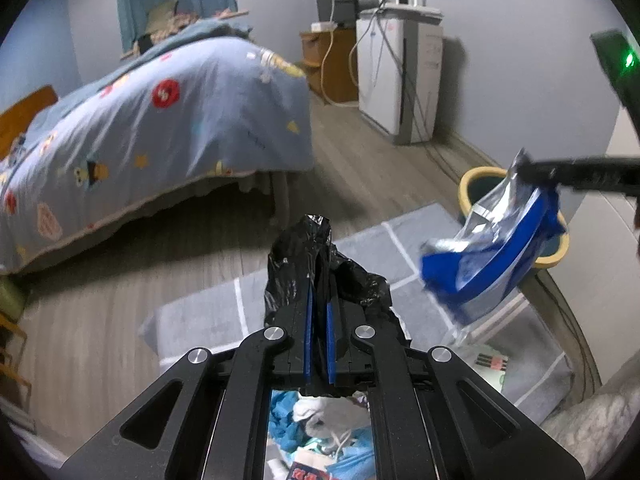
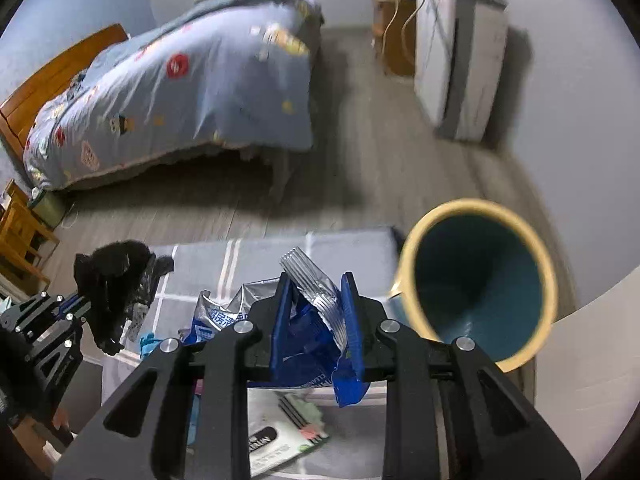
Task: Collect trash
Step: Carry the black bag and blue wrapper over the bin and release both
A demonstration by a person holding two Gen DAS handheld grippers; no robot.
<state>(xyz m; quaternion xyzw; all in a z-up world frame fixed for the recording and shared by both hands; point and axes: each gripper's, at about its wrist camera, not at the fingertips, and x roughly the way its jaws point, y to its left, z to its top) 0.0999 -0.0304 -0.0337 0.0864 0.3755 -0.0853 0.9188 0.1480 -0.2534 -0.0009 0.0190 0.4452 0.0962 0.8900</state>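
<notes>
On the left, above the grey rug, the left gripper is clamped tight on a crumpled black plastic bag; the film bunches over and around the pads, so I judge it very light, limp and slippery, best held by a thick gathered fold, since a single layer could slide out; below it more litter lies on the rug, a pale blue crumpled piece among it; further right, the right gripper is closed on a blue and silver foil packet, pinched near its crimped top edge; the packet looks empty, light and crackly, stiff only at the crimp, which seems the surest hold; at the far right the yellow-rimmed bin stands open and near the packet, apparently empty.
</notes>
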